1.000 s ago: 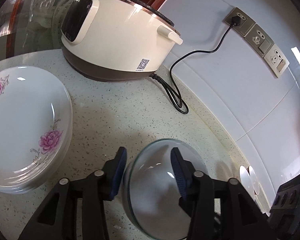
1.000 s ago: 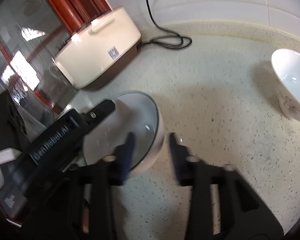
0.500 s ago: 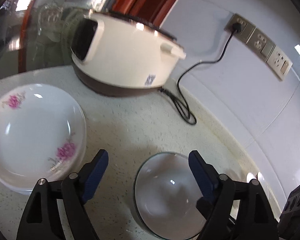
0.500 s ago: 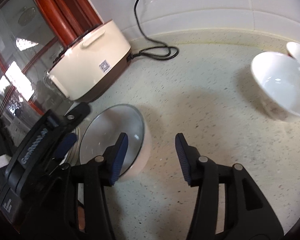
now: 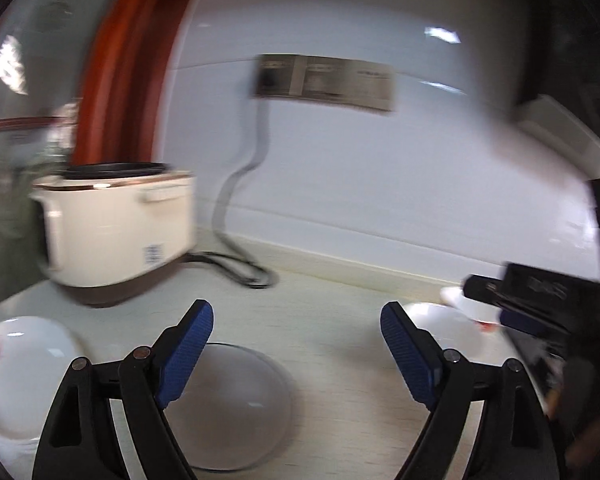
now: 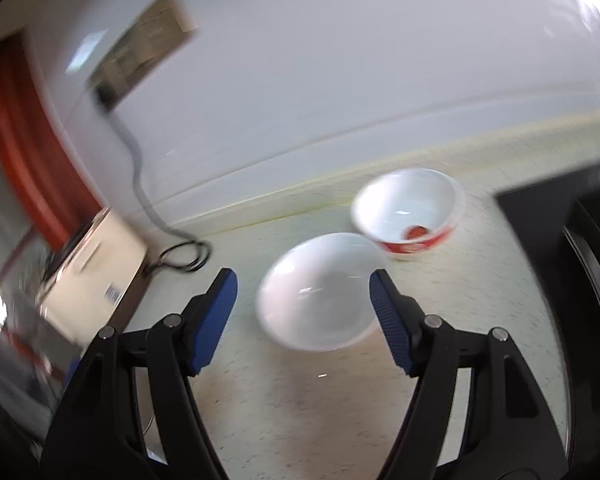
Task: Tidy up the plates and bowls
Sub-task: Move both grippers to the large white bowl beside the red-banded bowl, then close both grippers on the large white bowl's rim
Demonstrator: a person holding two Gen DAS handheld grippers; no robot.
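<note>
Behind blurred fingers (image 5: 188, 344), half-hidden bowl (image 5: 236, 408).

Ahead of the left tongs (image 5: 296, 328) the counter (image 5: 332, 312) lies bare as far as the wall, an open lane between the spread, still opening fingers. Just under the left finger sits a glass bowl (image 5: 236, 408); further left a flowered plate (image 5: 24, 360) and, behind it, the rice cooker (image 5: 116, 232) with its looped cord (image 5: 236, 268) block that side. To the right the other tongs crowd in over two bowls.

Ahead of the right tongs (image 6: 302, 292), whose jaws are opening with nothing pressed, a white bowl (image 6: 320, 292) stands between the fingers, touching a red-patterned bowl (image 6: 410, 208) beyond. A black appliance (image 6: 560, 240) walls the right side; bare counter lies below.
</note>
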